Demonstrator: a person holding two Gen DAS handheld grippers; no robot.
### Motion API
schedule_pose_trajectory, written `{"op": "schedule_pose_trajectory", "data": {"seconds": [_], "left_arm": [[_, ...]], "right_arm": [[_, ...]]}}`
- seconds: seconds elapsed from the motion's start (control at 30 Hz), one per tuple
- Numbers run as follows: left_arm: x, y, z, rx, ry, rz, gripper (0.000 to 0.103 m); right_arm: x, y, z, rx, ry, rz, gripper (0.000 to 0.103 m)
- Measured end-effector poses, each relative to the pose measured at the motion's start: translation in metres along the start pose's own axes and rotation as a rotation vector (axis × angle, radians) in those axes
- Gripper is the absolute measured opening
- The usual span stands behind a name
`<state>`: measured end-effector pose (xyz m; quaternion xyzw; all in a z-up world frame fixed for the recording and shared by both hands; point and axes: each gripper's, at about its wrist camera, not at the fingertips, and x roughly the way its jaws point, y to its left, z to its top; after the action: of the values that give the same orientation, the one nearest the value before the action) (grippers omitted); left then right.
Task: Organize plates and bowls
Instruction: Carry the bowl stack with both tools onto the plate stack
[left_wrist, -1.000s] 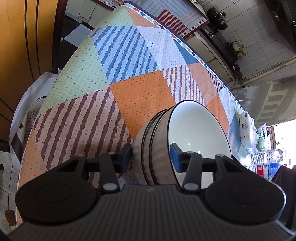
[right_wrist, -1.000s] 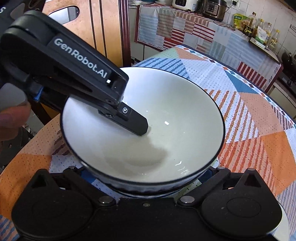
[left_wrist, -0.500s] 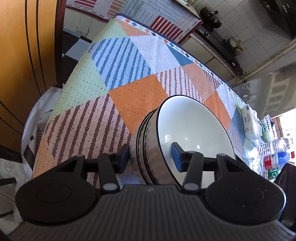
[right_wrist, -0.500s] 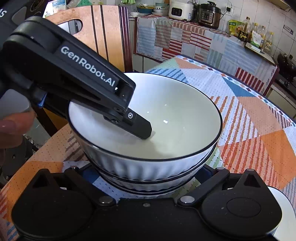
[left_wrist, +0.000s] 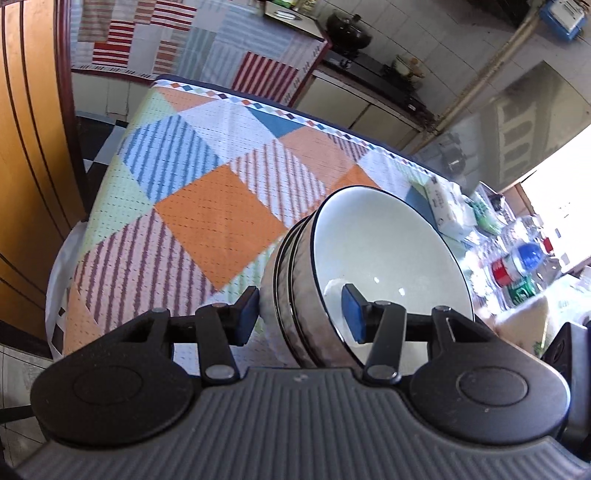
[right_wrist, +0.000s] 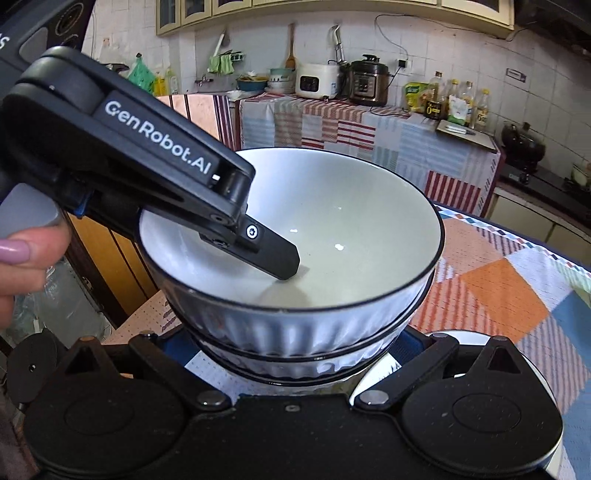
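Observation:
A stack of white ribbed bowls with dark rims (left_wrist: 384, 254) is held up off the patterned tablecloth (left_wrist: 207, 206). My left gripper (left_wrist: 300, 314) is shut on the stack's wall, one pad outside and one inside the top bowl. In the right wrist view the stack (right_wrist: 295, 295) fills the middle, with the left gripper's finger (right_wrist: 273, 254) reaching into it. My right gripper (right_wrist: 295, 347) sits spread wide around the base of the stack; its fingertips are hidden under the bowls. A white plate's rim (right_wrist: 554, 417) shows under its right side.
A wooden chair back (left_wrist: 29, 147) stands left of the table. A tissue box (left_wrist: 443, 203) and bottles (left_wrist: 517, 266) sit at the table's far right. A counter with cookers (right_wrist: 365, 85) and oil bottles (right_wrist: 454, 103) lies behind.
The bowl stack has been lifted off the table in the left gripper and now sits higher. The right gripper has dropped lower relative to it.

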<state>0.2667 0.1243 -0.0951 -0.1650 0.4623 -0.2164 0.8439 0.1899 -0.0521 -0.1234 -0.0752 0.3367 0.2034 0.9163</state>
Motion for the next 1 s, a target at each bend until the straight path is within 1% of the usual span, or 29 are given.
{"op": "schedule_pose_trajectory", "data": {"seconds": [0.1, 0.2, 0.5, 0.6, 0.8, 1.0], "left_arm": [[-0.009, -0.012, -0.007, 0.040, -0.002, -0.019, 0.047], [-0.014, -0.023, -0.015, 0.056, -0.004, -0.034, 0.047], [-0.016, -0.053, -0.028, 0.097, 0.008, -0.094, 0.047], [-0.012, -0.063, -0.033, 0.110, 0.016, -0.103, 0.047], [-0.004, -0.086, -0.037, 0.158, 0.045, -0.104, 0.047], [0.015, -0.107, -0.043, 0.206, 0.065, -0.078, 0.047]], "right_arm": [[-0.016, 0.001, -0.005, 0.002, -0.016, -0.013, 0.103], [-0.029, 0.000, -0.010, -0.013, -0.026, -0.021, 0.103], [-0.055, -0.008, -0.016, -0.015, -0.035, -0.090, 0.103], [-0.062, -0.012, -0.020, -0.011, -0.034, -0.107, 0.103], [-0.072, -0.023, -0.033, 0.025, -0.043, -0.128, 0.103], [-0.070, -0.041, -0.045, 0.076, -0.049, -0.131, 0.103]]}}
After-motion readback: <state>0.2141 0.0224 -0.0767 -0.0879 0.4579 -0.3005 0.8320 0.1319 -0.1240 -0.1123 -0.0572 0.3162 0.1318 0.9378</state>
